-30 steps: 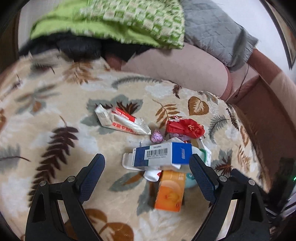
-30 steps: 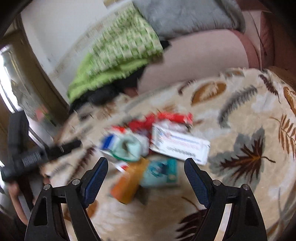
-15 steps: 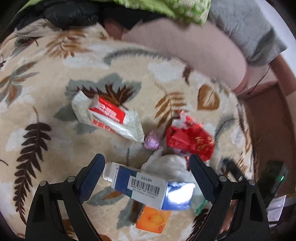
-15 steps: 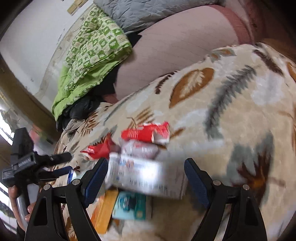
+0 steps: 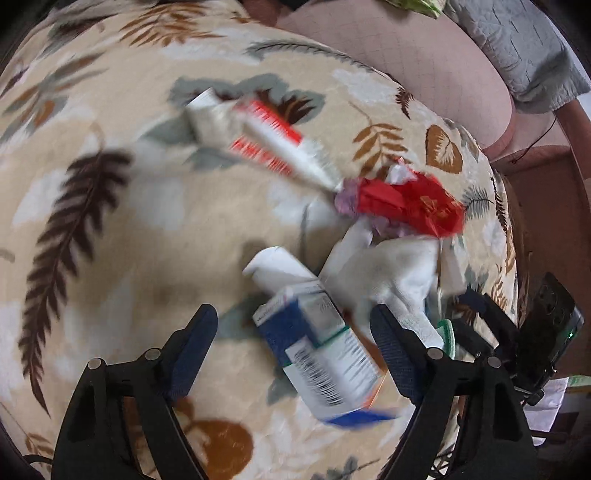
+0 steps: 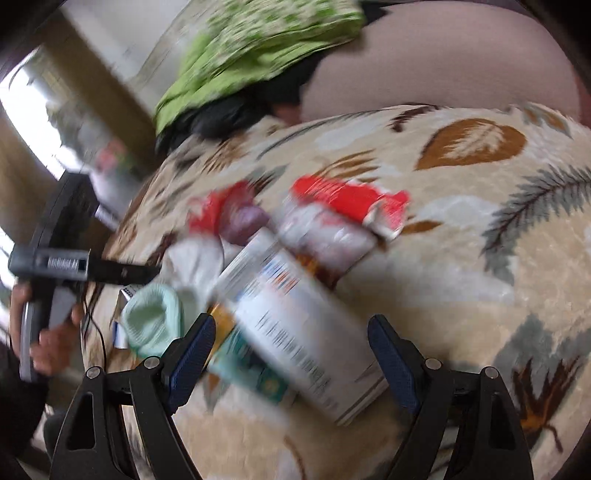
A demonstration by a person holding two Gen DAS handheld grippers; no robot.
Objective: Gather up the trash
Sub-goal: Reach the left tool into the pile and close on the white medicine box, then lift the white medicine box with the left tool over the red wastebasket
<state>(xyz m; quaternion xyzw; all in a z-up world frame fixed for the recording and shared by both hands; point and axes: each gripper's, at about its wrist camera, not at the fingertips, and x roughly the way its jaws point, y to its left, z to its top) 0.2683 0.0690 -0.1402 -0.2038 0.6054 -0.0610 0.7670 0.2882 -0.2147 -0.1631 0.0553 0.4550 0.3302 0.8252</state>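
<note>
A pile of trash lies on a leaf-patterned blanket (image 5: 129, 221). My left gripper (image 5: 295, 350) points steeply down with its jaws closing. A blue and white barcode carton (image 5: 317, 354) lies between them, and the pads stand clear of it. Beyond it are a crumpled white cloth (image 5: 391, 273), a red wrapper (image 5: 410, 206), a small purple wrapper (image 5: 345, 201) and a white and red packet (image 5: 258, 144). My right gripper (image 6: 291, 354) is open over a white printed box (image 6: 295, 332), without touching it. An orange box (image 6: 221, 321) and a teal packet (image 6: 255, 373) lie beneath.
A mint green sock (image 6: 151, 321) lies left of the pile. A hand (image 6: 48, 343) holds the other gripper (image 6: 92, 269) at the far left. A pink cushion (image 5: 406, 55), a grey quilt (image 5: 517, 44) and a green checked cloth (image 6: 266, 33) lie behind. A black device (image 5: 550, 321) sits at the right edge.
Both grippers have dropped closer to the pile. The barcode carton has turned and now sits between the left fingers, which stand a little narrower. The right gripper has come over the white box.
</note>
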